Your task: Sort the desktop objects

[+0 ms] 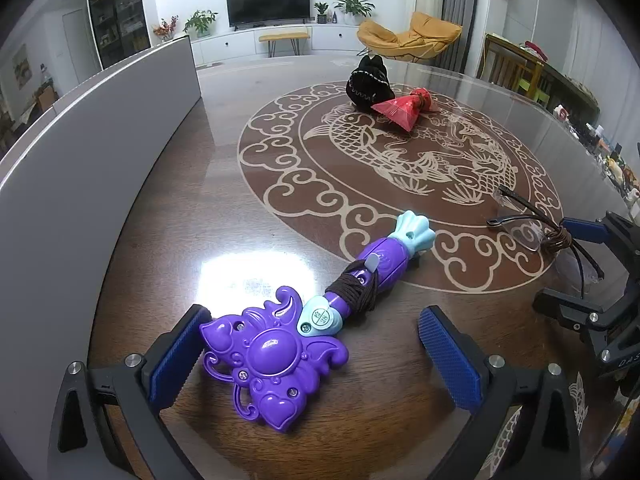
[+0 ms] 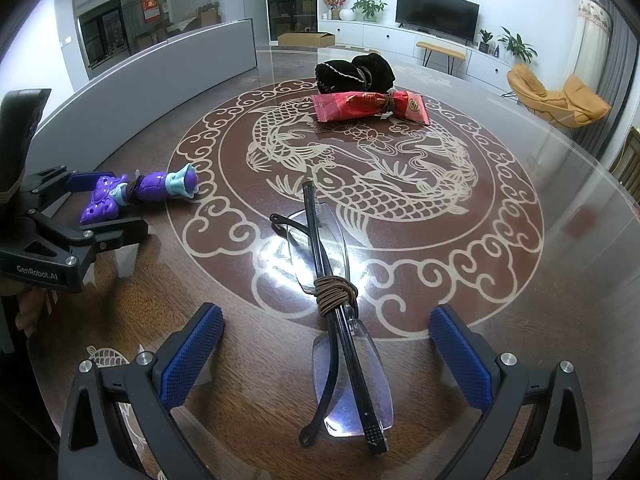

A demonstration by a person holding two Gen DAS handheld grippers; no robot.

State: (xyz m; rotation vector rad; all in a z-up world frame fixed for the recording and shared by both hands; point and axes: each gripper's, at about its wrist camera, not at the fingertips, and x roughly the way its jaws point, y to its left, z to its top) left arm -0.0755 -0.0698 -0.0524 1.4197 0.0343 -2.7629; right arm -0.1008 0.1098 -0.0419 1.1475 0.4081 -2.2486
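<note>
The left claw stands wide, its blue pads low over the surface. The purple toy wand lies between them, its ornate head just beside or touching the pad at 9 o'clock (contact is hard to tell) and well apart from the other pad. The wand's handle, wrapped with dark cord, runs away toward 1 o'clock and ends in a pale blue tip.

The right claw is also wide, holding nothing. The folded glasses, bound at the middle with brown cord, lie flat between its pads, touching neither, with the temple ends pointing toward 12 o'clock across the carved fish pattern.

Farther out in the right wrist view, at 12 o'clock, a red candy packet lies on the pattern, with a black pouch just behind and touching it. At 9 o'clock the wand and the left claw show near a grey board standing along the surface's edge.
</note>
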